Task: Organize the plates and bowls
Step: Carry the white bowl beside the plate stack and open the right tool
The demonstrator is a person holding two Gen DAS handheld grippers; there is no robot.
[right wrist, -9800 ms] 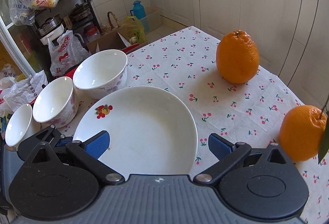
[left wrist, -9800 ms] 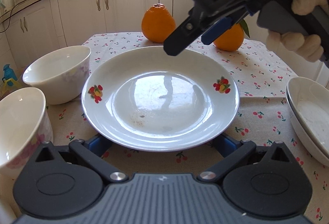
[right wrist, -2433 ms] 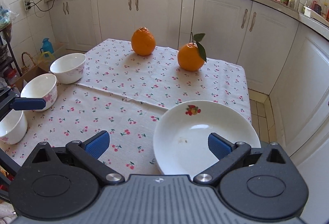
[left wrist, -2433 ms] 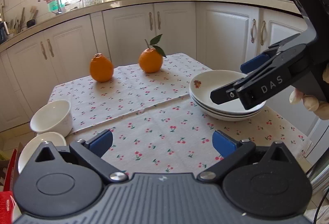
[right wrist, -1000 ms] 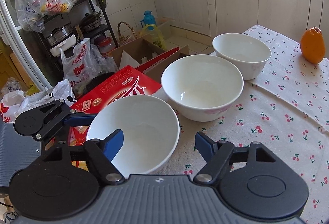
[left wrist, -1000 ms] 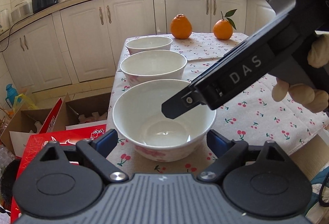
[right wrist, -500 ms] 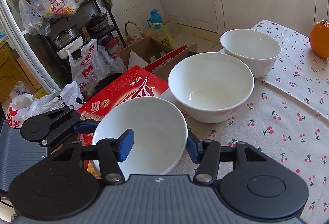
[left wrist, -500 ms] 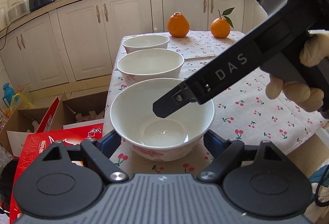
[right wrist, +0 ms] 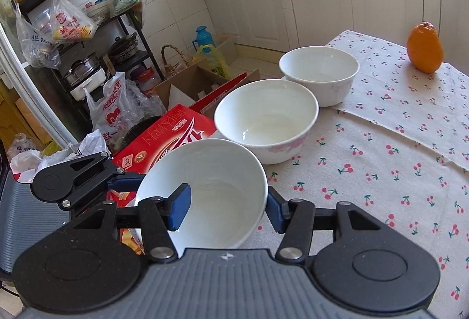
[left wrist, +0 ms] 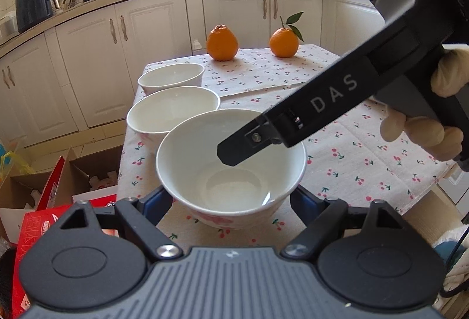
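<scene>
Three white bowls stand in a row along the table's left edge. The nearest bowl [left wrist: 202, 160] [right wrist: 222, 172] is tipped and held by both grippers. My left gripper [left wrist: 230, 200] has its blue pads [left wrist: 156, 200] against the bowl's lower sides, shut on it. My right gripper [right wrist: 228, 206] is shut on the bowl's wall, one pad [right wrist: 180, 206] inside and the other outside. From the left wrist view the right gripper [left wrist: 249, 143] reaches into the bowl from the right. The middle bowl [left wrist: 173, 114] [right wrist: 266, 119] and the far bowl [left wrist: 171, 78] [right wrist: 319, 76] stand upright.
Two oranges [left wrist: 222, 42] [left wrist: 283, 42] sit at the far end of the cherry-print tablecloth [left wrist: 366, 160]. Beside the table's left edge, on the floor, are a red carton [right wrist: 164, 140] and an open cardboard box [right wrist: 187, 84]. A shelf with hanging bags [right wrist: 73, 23] stands beyond.
Both grippers have closed on the nearest bowl, the right one across its wall. The bowl now tilts and has come up a little off the cloth.
</scene>
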